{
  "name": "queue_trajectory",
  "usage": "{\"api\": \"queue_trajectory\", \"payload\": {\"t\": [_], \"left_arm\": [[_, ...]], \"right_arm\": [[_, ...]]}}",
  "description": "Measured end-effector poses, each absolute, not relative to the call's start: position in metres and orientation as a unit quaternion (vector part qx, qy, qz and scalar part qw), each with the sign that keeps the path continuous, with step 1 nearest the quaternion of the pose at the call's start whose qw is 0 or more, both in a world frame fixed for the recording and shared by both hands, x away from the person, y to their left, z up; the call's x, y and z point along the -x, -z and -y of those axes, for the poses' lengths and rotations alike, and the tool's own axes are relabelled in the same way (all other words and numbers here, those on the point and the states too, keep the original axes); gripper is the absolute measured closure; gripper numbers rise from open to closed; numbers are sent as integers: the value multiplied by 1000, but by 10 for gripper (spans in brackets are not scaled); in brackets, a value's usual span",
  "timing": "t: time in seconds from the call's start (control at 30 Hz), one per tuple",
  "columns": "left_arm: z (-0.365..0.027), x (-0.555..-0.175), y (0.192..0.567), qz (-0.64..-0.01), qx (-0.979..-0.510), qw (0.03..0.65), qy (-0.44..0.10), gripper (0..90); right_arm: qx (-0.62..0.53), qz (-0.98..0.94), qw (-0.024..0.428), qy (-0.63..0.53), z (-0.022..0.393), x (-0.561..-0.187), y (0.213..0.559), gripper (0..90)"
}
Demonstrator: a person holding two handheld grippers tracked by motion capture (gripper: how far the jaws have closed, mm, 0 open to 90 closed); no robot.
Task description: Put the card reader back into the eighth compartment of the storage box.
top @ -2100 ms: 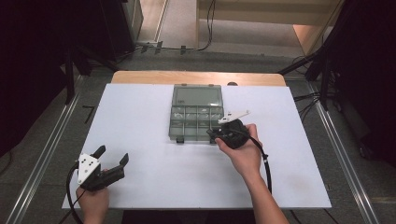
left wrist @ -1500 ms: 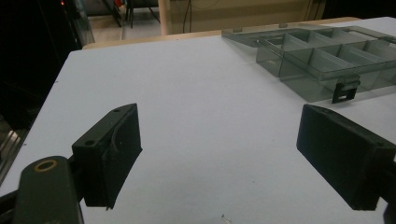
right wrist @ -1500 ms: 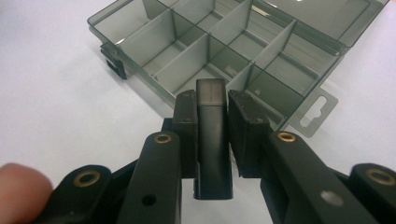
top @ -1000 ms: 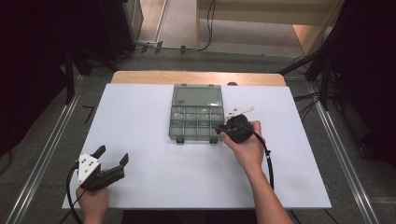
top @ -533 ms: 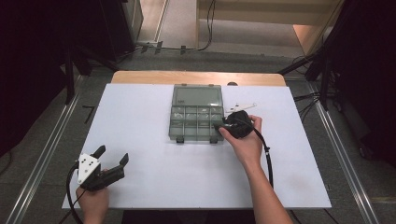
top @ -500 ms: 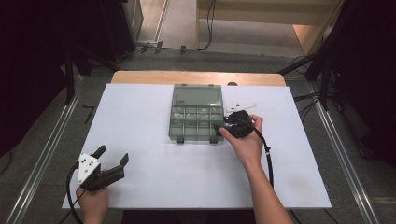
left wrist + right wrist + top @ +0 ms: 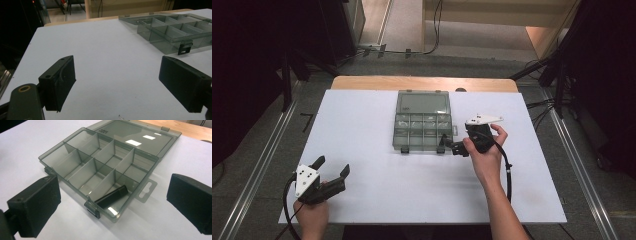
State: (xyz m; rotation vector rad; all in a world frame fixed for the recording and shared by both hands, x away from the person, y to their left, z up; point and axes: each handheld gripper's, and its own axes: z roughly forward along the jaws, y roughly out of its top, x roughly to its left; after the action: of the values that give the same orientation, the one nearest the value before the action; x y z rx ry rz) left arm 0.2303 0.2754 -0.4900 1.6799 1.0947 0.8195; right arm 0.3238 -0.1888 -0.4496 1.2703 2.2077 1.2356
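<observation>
So the little black block [image 7: 111,196] lay in the near corner compartment of the open organizer box [image 7: 82,143], just ahead of the right claw [image 7: 112,207], whose jaws had just been opening and stood wide apart with nothing gripped. Left claw [image 7: 117,82] sat well apart on the white table [image 7: 362,125], also spread open and empty. From the high view the block was too small and dark to make out.

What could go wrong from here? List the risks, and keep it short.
1. The black piece lies tilted in the corner compartment of the organizer box, one end up on the divider; it may not settle flat, and the lid could jam on it.
2. The right gripper, whose jaws have just been opening and are now empty, sits close to the box's front latch; a careless pull-back might nudge the box.
</observation>
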Motion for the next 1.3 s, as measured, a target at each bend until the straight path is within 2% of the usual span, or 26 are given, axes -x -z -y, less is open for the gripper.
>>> {"api": "queue_trajectory", "payload": {"t": [1.3], "left_arm": [[-274, -230, 490, -443, -687, 467, -337, 142]], "right_arm": [[-452, -740, 192, -459, 253, -271, 460, 0]]}}
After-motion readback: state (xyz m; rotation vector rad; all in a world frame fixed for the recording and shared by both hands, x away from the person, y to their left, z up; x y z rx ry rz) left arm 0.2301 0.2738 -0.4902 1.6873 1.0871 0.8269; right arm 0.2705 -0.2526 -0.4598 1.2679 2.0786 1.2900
